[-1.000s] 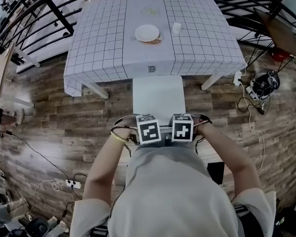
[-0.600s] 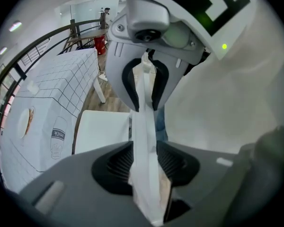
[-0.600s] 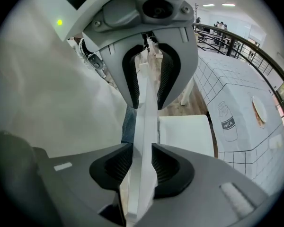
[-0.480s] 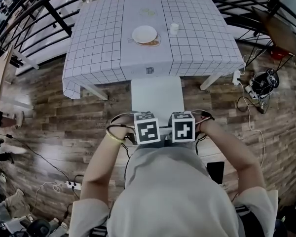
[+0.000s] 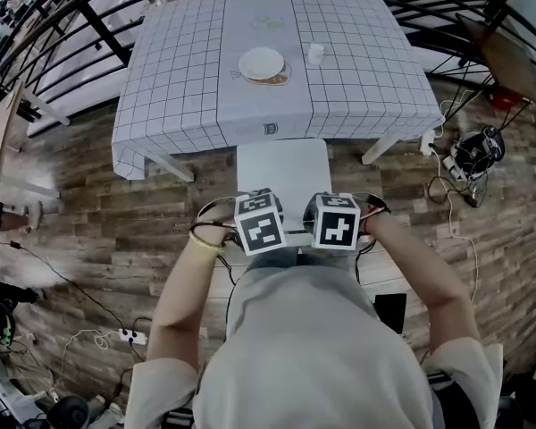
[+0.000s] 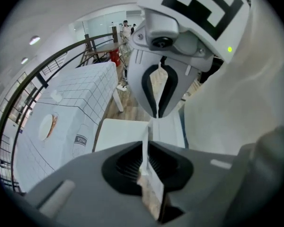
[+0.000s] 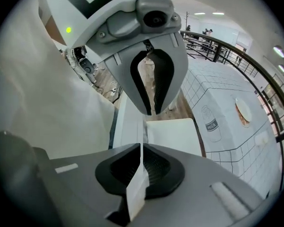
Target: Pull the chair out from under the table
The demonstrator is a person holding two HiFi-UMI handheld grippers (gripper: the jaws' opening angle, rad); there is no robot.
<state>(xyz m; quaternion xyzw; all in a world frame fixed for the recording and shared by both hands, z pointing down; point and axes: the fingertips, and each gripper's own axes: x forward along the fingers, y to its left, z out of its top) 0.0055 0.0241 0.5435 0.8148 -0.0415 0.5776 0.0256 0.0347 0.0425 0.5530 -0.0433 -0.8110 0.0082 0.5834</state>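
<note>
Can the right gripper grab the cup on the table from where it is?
Probably not. The right gripper has just closed on the chair's back, and the cup stands far off on the table, beyond the seat.

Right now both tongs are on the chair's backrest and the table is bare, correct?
Not bare: the head view shows a plate and a cup on the table. The rest holds: the left tongs and right tongs have just been closing and each pinches the backrest edge of the chair.
</note>
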